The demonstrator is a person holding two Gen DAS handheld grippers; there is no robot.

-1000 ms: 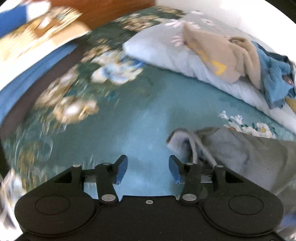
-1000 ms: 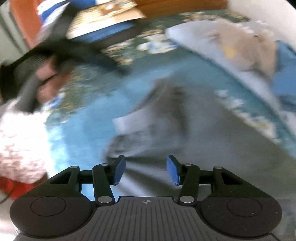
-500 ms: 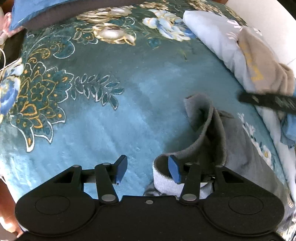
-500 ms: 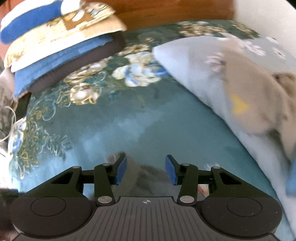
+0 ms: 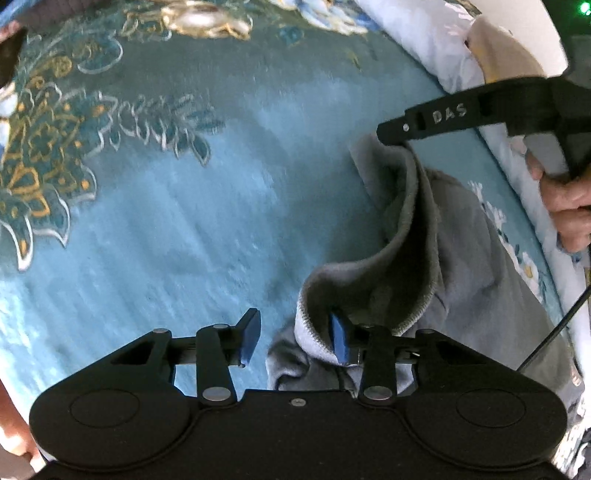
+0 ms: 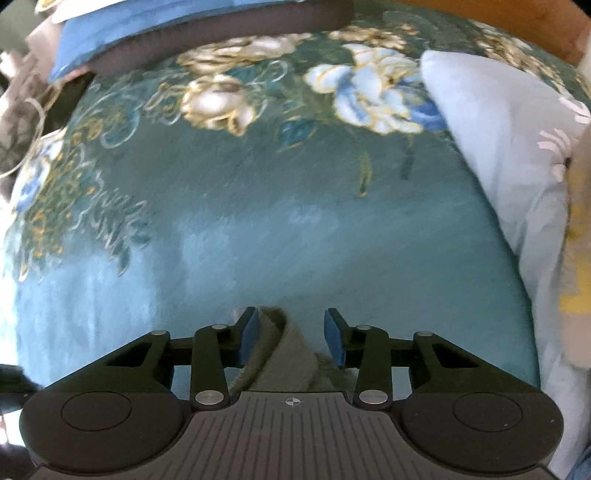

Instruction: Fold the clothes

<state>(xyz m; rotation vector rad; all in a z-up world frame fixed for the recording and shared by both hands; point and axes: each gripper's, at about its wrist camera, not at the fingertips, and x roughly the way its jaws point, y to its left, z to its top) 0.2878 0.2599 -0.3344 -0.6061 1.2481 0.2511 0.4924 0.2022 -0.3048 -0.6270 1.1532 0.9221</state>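
A grey sweatshirt (image 5: pixel 461 266) lies crumpled on the teal floral bedspread (image 5: pixel 192 221) at the right of the left wrist view. My left gripper (image 5: pixel 295 341) is open, its jaws straddling the ribbed hem of the garment. My right gripper (image 6: pixel 291 341) is open with a ribbed grey edge of the sweatshirt (image 6: pixel 284 354) between its jaws. In the left wrist view the right gripper's black finger (image 5: pixel 443 118) rests at the far corner of the same hem, held by a hand (image 5: pixel 565 199).
A pale blue pillow (image 6: pixel 509 147) with a beige garment (image 5: pixel 506 55) on it lies along the right side. Stacked blue cushions (image 6: pixel 184 18) sit at the far edge of the bed. A black cable (image 5: pixel 554 332) hangs at the right.
Both grippers have closed in on the grey sweatshirt's hem; the left now straddles the near hem, the right reached the far corner. Both stayed open.
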